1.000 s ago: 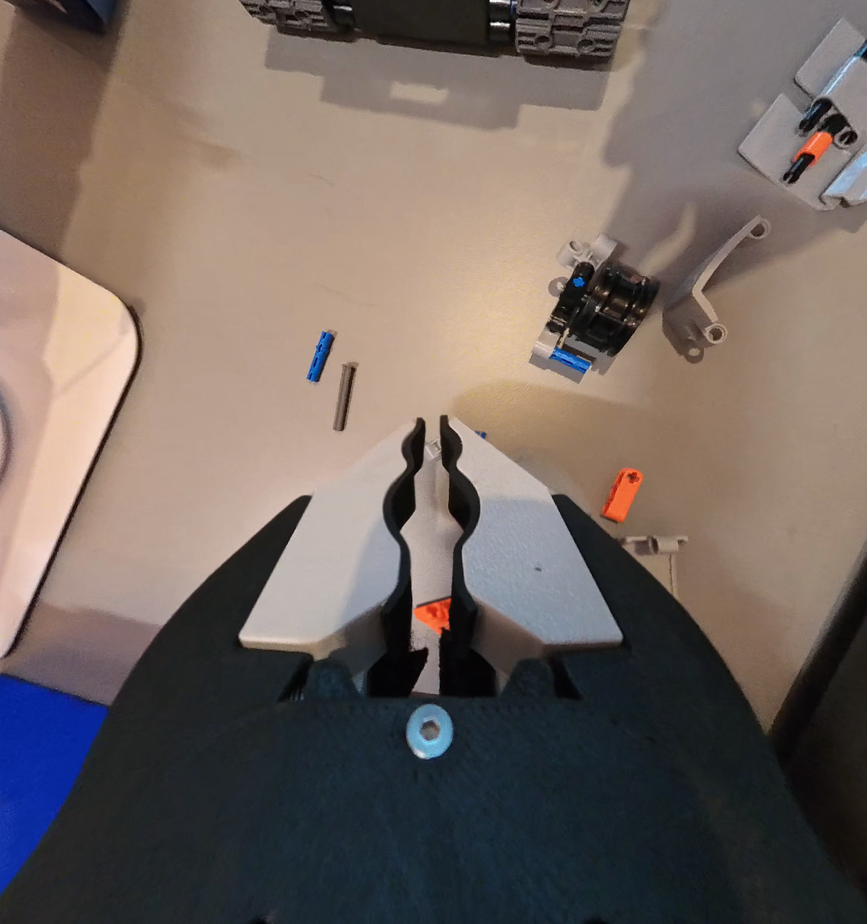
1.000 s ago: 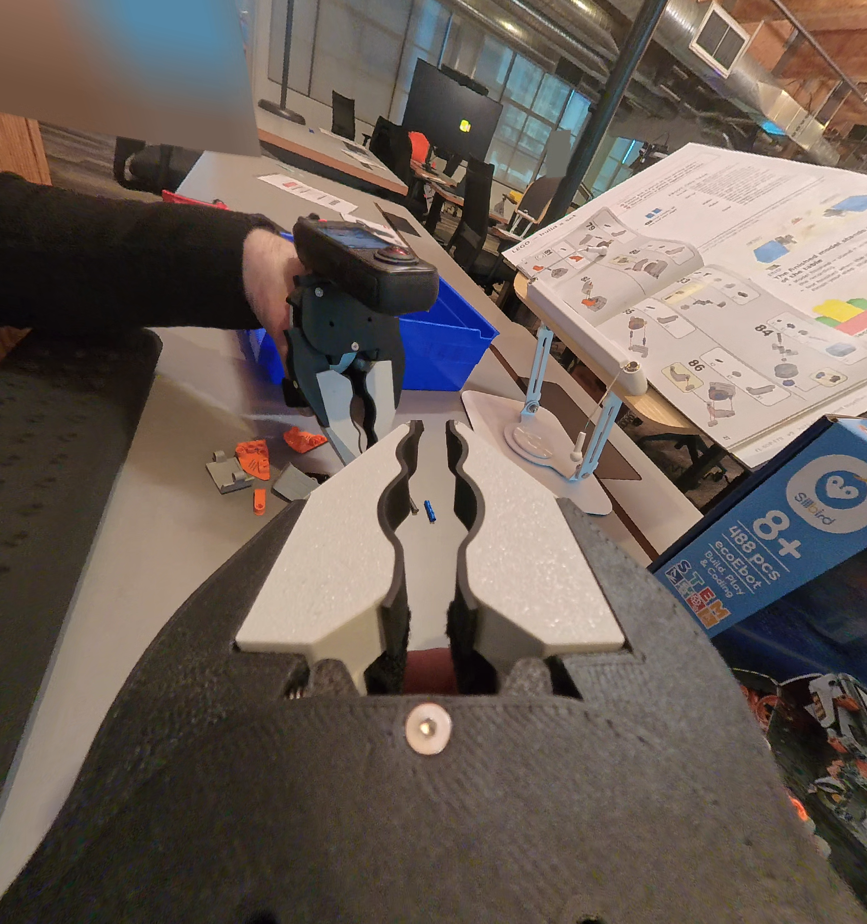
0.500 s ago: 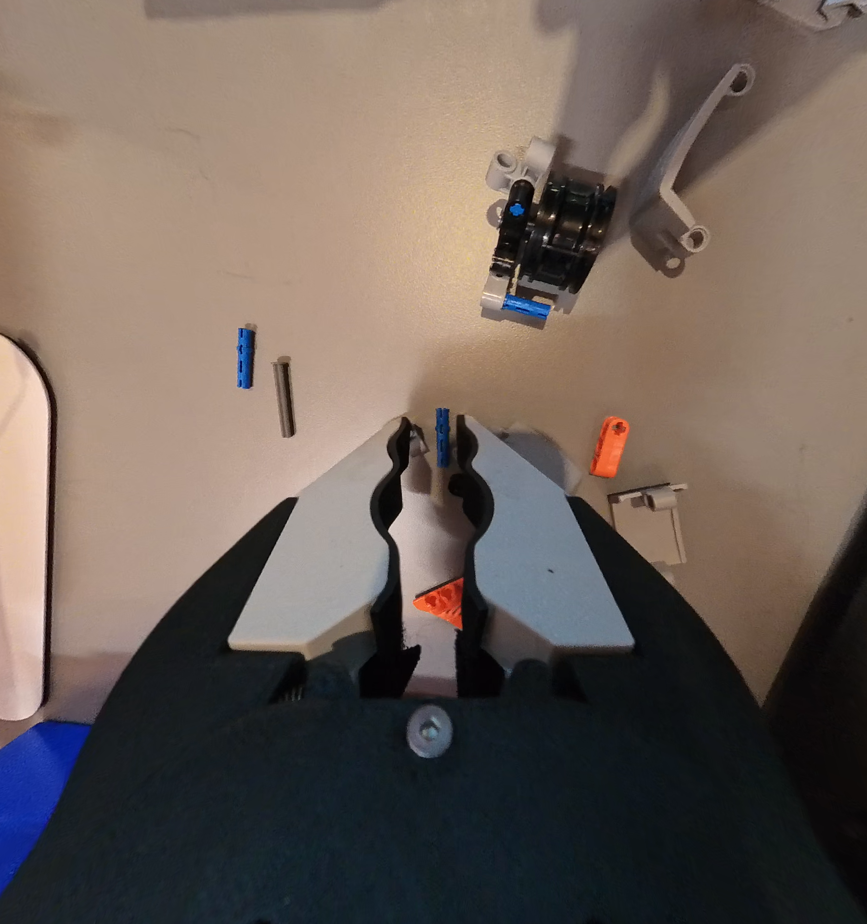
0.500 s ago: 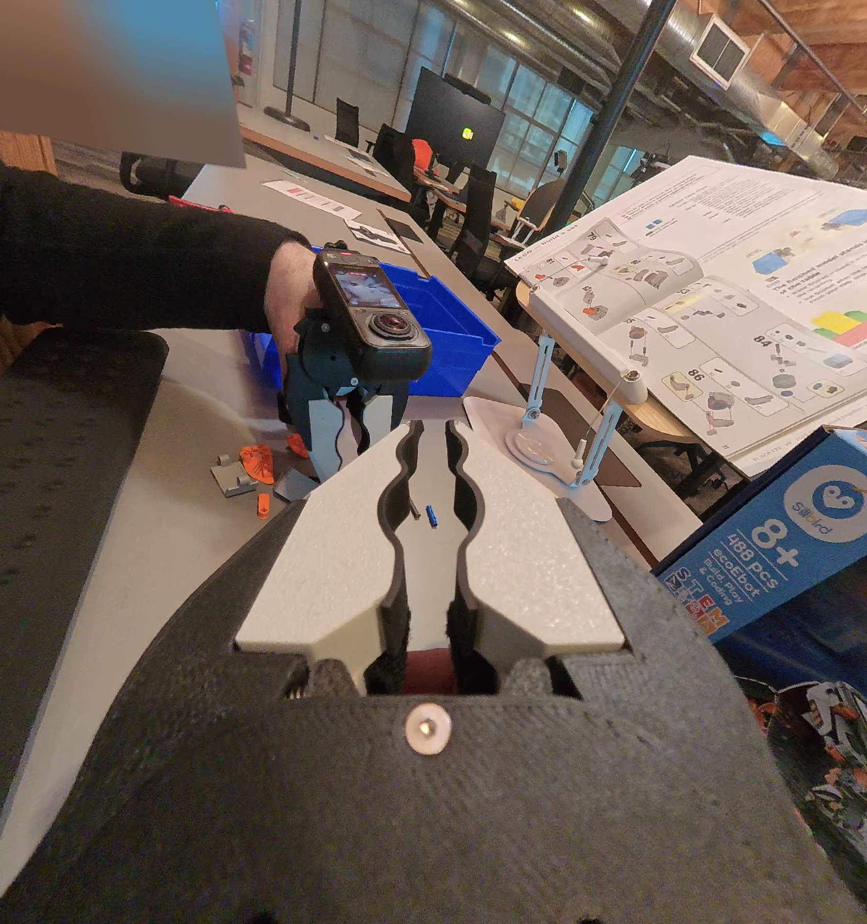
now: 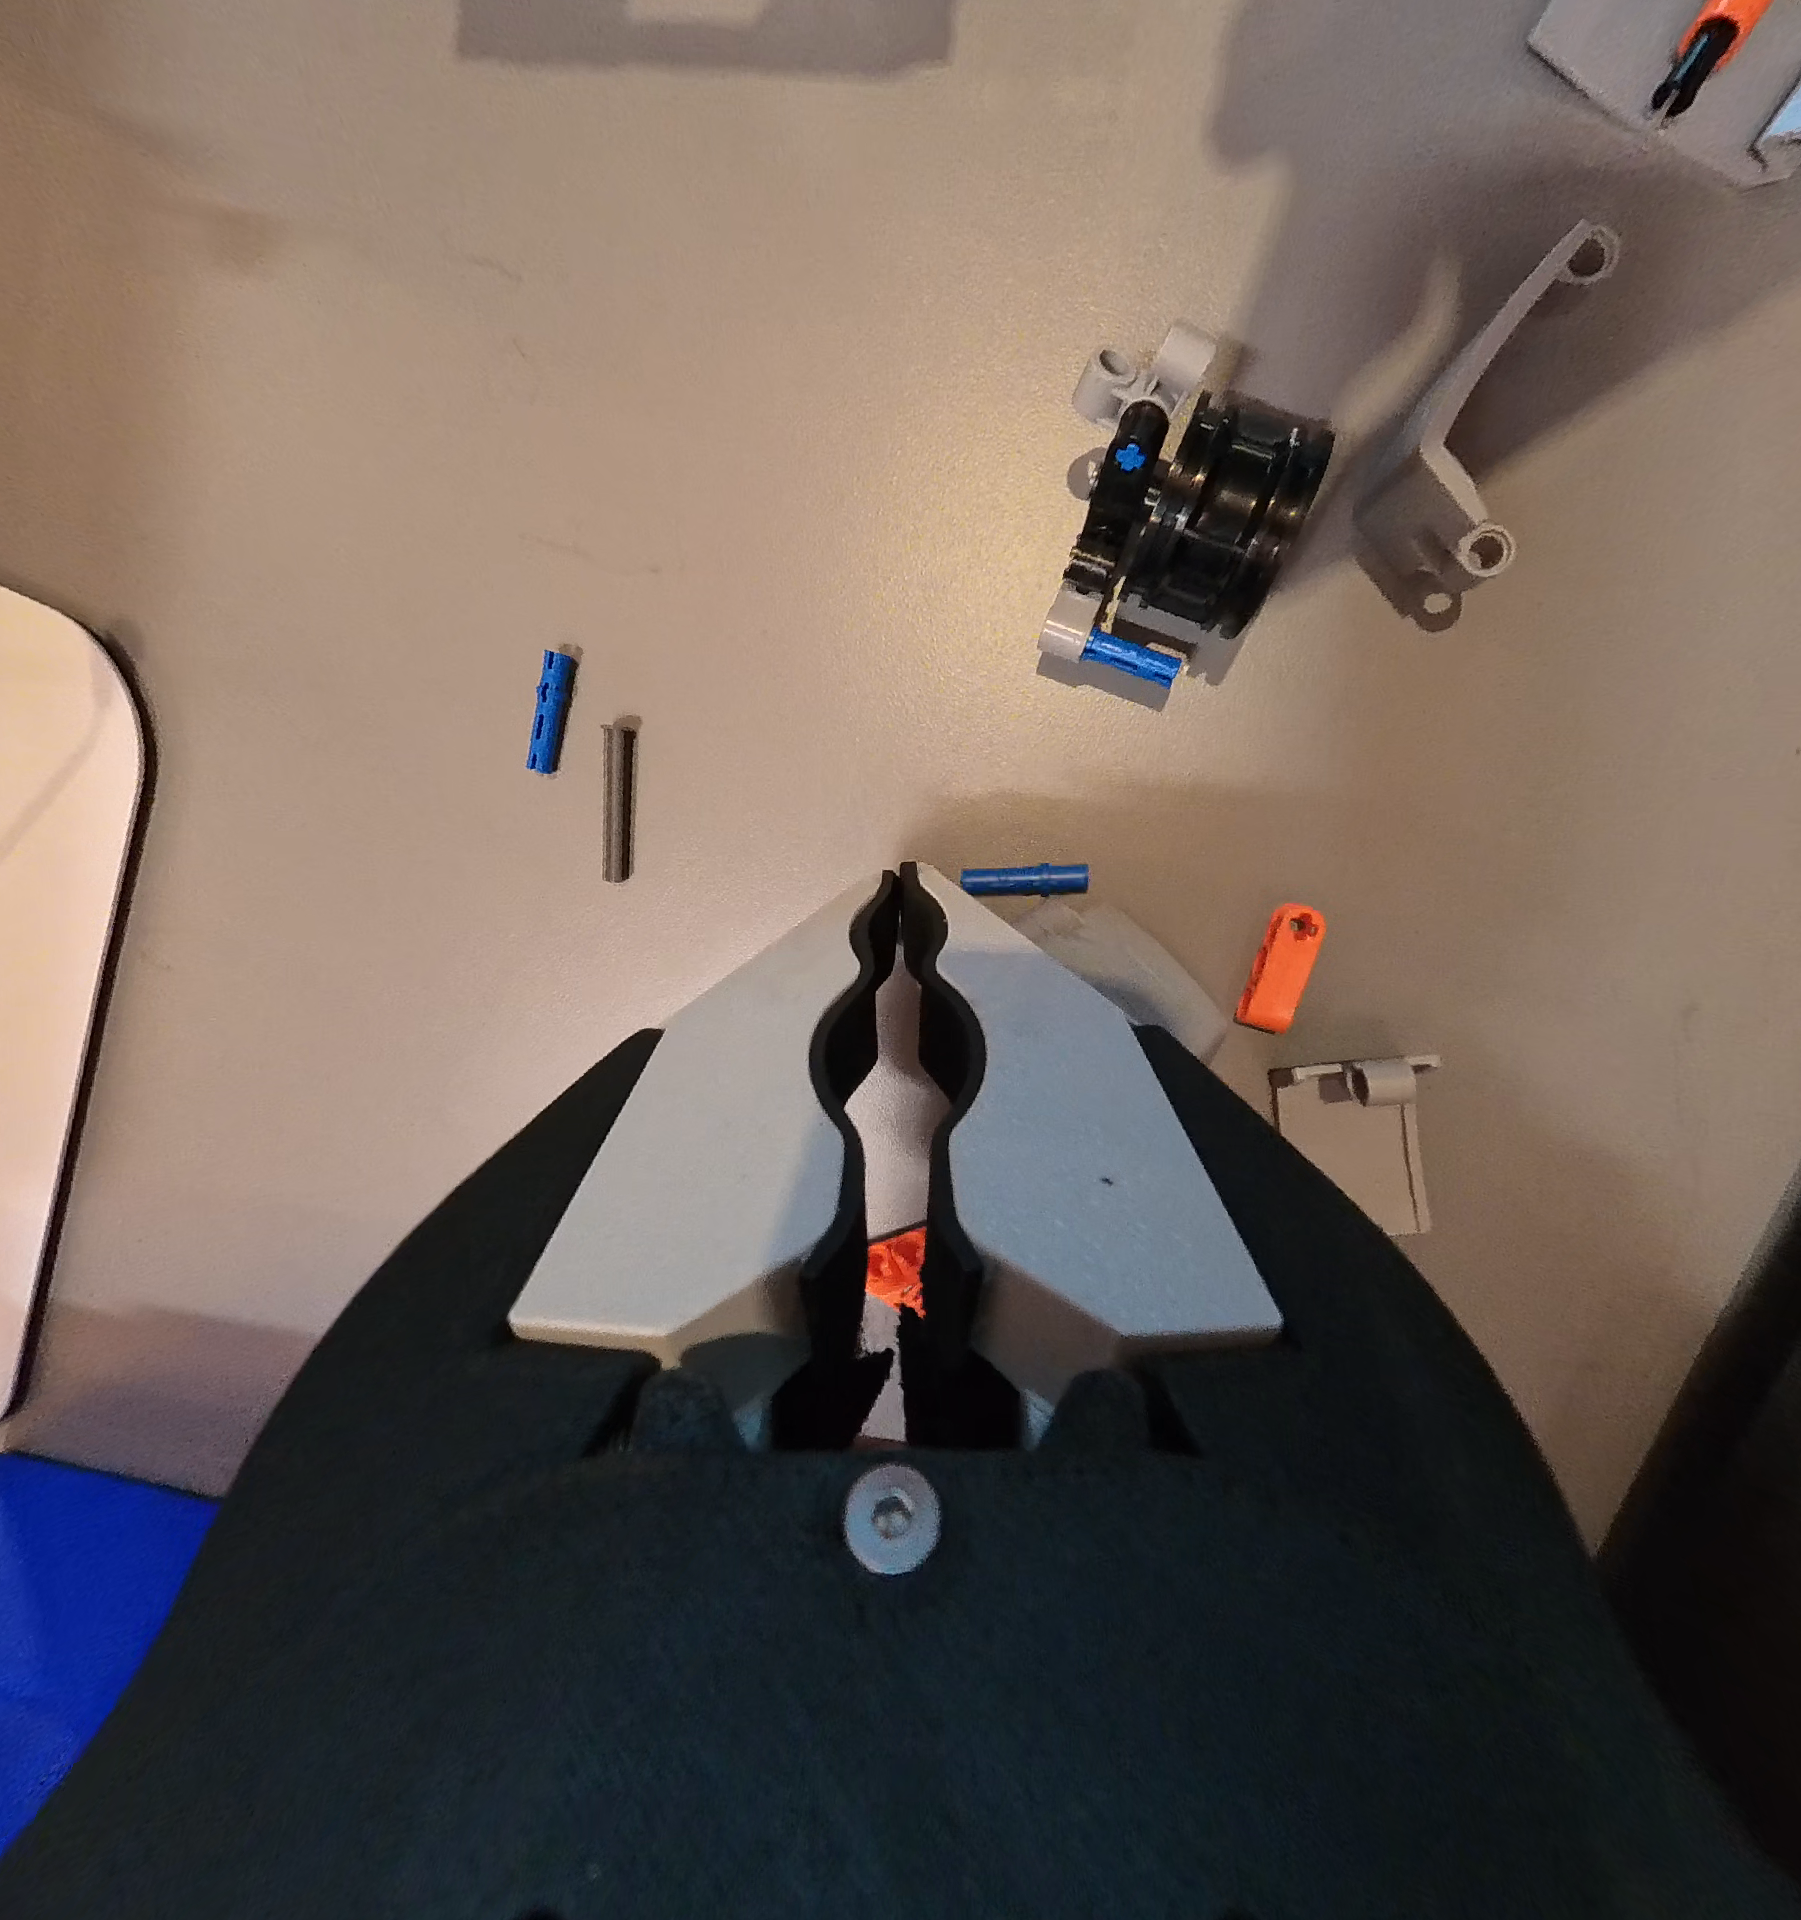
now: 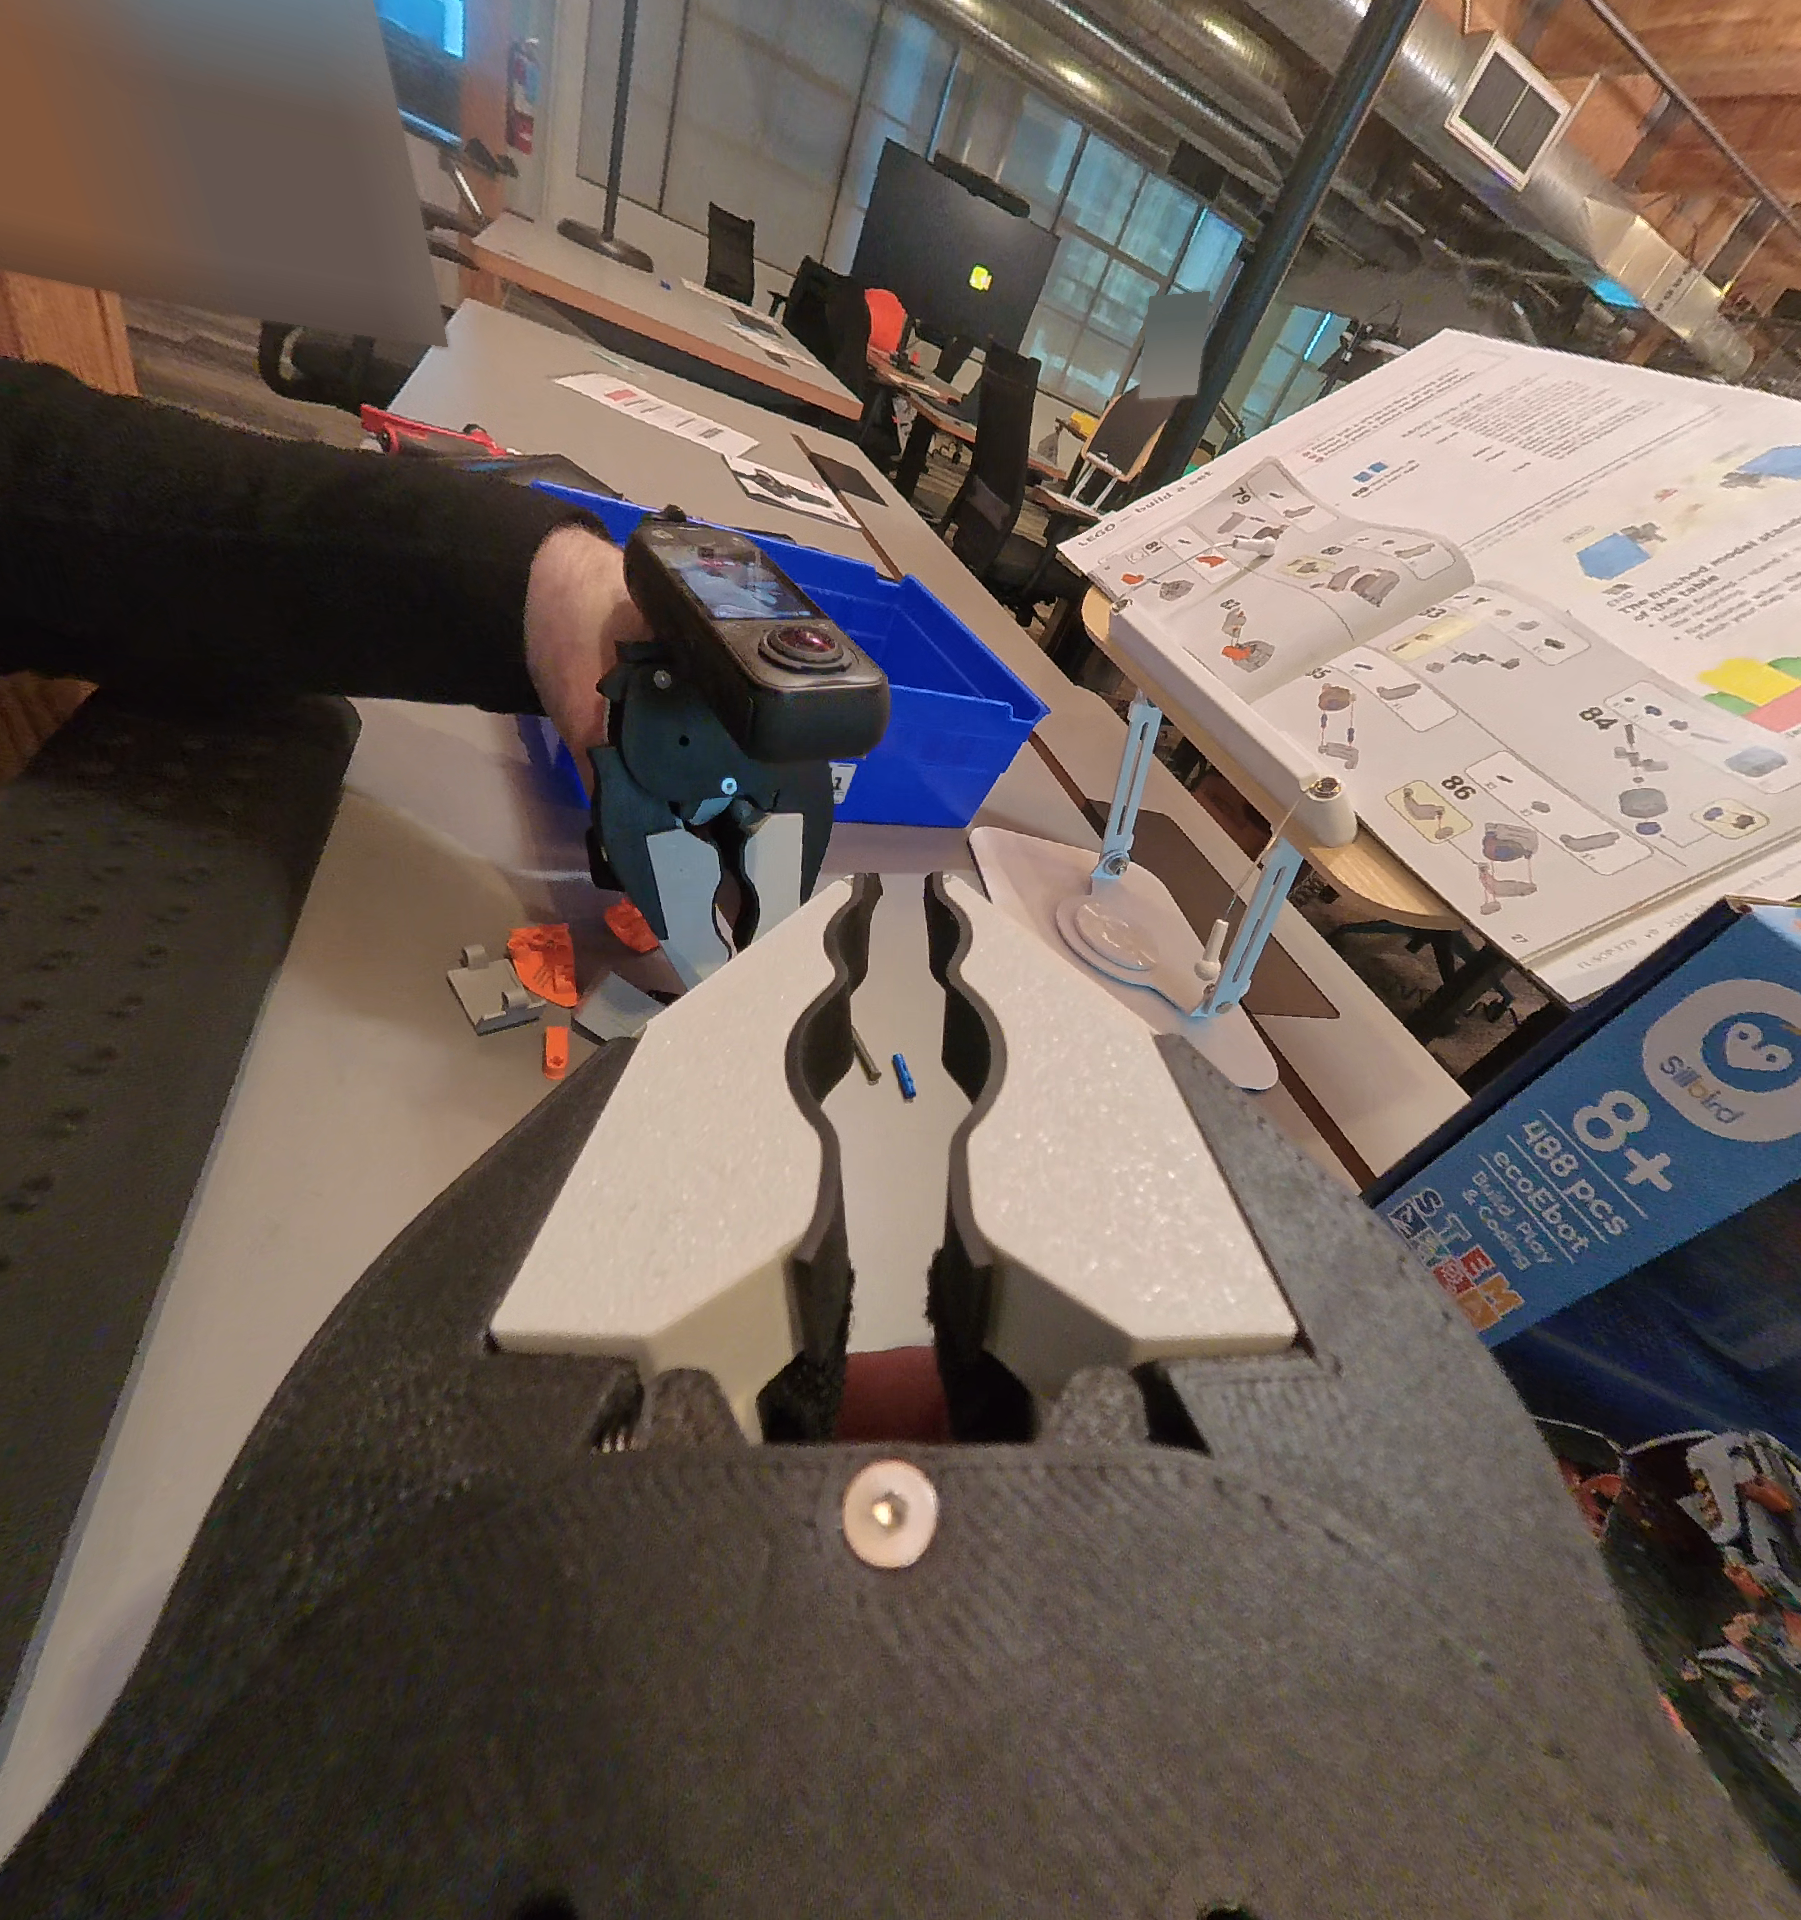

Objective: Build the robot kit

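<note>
Left gripper (image 5: 898,875) points down at the tan tabletop (image 5: 667,416); jaws closed, tips meeting, nothing visibly pinched. A small blue plastic pin (image 5: 1024,880) lies crosswise just beside the tips on the right, not between them. Another blue plastic pin (image 5: 550,711) and a thin dark grey axle rod (image 5: 617,800) lie side by side to the left, apart from the gripper. An orange plastic connector piece (image 5: 1281,966) and a flat grey hinged panel piece (image 5: 1358,1138) sit to the right. Farther off: a black wheel assembly with grey and blue fittings (image 5: 1182,520), next to a curved grey plastic arm piece (image 5: 1462,436). An orange piece (image 5: 894,1268) shows through the gap low between the fingers; cannot tell its shape.

Right gripper (image 6: 901,883) hovers above the table, jaws a narrow gap apart, holding nothing. Through the gap: the pin (image 6: 905,1075) and rod (image 6: 865,1055) on the table.

Containers: blue plastic bin (image 6: 937,727) stands behind the left gripper (image 6: 714,940) and the hand (image 6: 574,644) holding it; contents hidden from here. Blue cardboard kit box (image 6: 1654,1122) at right, standing closed. Second printed box (image 6: 1758,1538) below it, contents not visible.

Open instruction booklet (image 6: 1498,665) rests on a white tilted stand (image 6: 1166,914).
</note>
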The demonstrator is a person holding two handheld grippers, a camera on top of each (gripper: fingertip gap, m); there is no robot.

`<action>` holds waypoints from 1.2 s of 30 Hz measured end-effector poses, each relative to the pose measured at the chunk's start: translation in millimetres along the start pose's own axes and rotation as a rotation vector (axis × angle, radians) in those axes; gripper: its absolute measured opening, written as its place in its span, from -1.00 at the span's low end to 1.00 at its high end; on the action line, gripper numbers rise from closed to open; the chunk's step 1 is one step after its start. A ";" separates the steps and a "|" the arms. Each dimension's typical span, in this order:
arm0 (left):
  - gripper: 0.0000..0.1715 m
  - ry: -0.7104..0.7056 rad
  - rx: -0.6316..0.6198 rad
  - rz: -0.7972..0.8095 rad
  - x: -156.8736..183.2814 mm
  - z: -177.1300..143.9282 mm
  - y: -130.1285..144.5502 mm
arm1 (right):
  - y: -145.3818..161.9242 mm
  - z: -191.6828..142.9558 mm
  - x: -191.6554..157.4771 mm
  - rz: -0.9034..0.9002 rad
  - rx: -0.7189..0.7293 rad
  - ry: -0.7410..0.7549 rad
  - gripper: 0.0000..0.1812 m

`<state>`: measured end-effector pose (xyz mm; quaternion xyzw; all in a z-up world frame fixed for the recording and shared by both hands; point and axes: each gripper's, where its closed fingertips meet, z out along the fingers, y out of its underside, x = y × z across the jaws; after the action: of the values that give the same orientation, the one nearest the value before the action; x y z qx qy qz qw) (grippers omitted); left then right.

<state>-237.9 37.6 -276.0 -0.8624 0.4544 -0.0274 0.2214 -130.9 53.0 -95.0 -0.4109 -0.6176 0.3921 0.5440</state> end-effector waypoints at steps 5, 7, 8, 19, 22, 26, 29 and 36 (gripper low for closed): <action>-1.00 0.006 0.015 0.038 2.6 -3.7 -0.2 | 2.8 2.6 -2.3 -0.002 -0.011 -0.008 -0.91; -0.90 0.029 0.014 0.075 8.5 -5.5 -4.0 | 3.0 2.6 -2.1 -0.003 -0.012 -0.007 -0.91; -0.84 0.042 0.004 0.093 12.1 -5.5 -4.7 | 2.9 2.5 -1.8 -0.002 -0.012 -0.006 -0.91; -0.91 0.016 -0.074 0.253 20.9 3.9 -8.1 | 1.8 1.8 -2.4 -0.015 -0.015 -0.004 -0.91; -0.96 -0.016 -0.071 0.244 18.0 5.5 -10.2 | 0.8 1.0 -1.9 -0.017 -0.013 -0.002 -0.91; -1.00 -0.048 -0.048 0.230 18.2 5.3 -12.2 | 0.1 0.6 -1.9 -0.017 -0.011 -0.001 -0.91; -1.00 -0.072 -0.011 0.184 18.2 5.2 -13.1 | 1.5 1.2 -1.6 -0.012 -0.013 -0.002 -0.91; -1.00 -0.087 0.024 0.143 17.9 4.5 -12.6 | 5.8 4.9 -4.0 -0.011 -0.028 -0.010 -0.91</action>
<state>-216.6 31.1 -277.7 -0.8253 0.5044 0.0203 0.2528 -135.1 51.1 -102.3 -0.4130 -0.6280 0.3823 0.5374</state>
